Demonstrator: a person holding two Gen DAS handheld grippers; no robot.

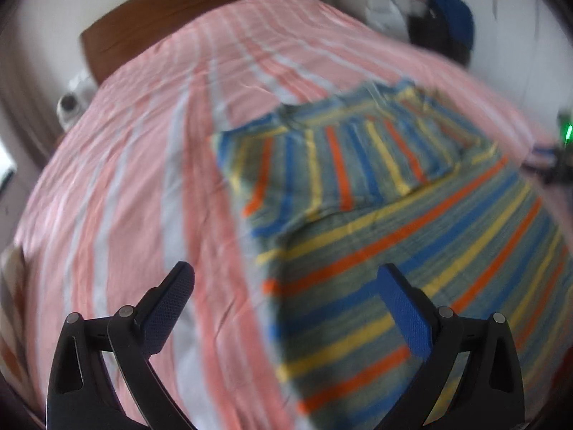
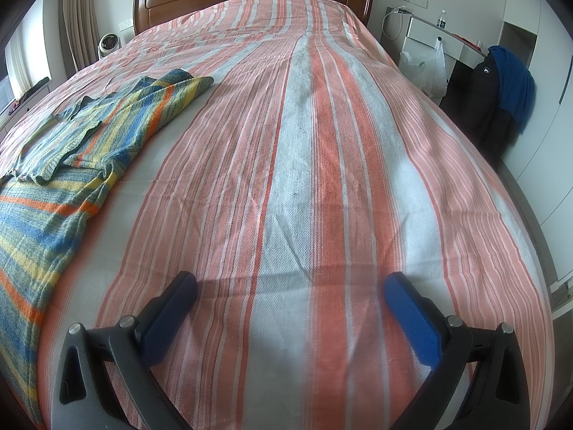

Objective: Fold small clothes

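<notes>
Left gripper (image 1: 286,283): jaws spread wide, empty, above the bed. Striped shirt (image 1: 394,222) lies flat on the bedspread (image 1: 143,165), ahead of the jaws and under the right finger; one part folded over. Right gripper (image 2: 290,290): jaws apart, empty; shirt well off to their left.

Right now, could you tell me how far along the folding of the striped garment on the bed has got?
Done: one sleeve of the striped garment already lies folded across its body, on the pink striped bedspread. In hand: nothing; the left hand-held gripper hovers open over the garment's near edge, and the right hand-held gripper is open over bare bedspread. Left: the other folds, since most of the body lies spread out.
</notes>
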